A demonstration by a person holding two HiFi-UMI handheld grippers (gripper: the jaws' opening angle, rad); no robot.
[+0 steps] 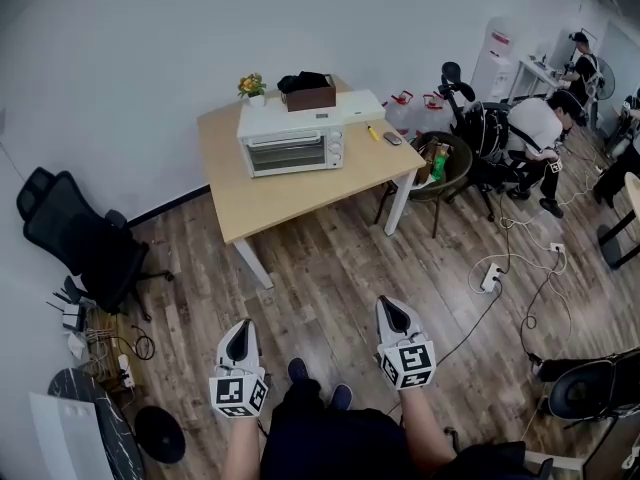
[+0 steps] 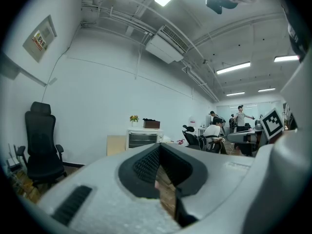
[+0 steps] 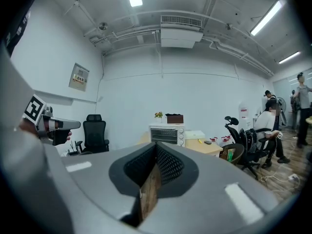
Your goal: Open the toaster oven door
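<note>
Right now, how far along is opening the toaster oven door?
Done: nothing; the door of the toaster oven looks closed on the table. In hand: nothing; left tongs and right tongs are shut, empty, far short of the table. Left: walk up, grasp the door, probably pull it open.

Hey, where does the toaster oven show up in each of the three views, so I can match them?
Head view: the toaster oven sits upper centre, on the wooden table.
Left gripper view: small, left of centre, against the far wall.
Right gripper view: small, near the centre.
Shared landmark: the flower pot just above the oven's left end.
</note>
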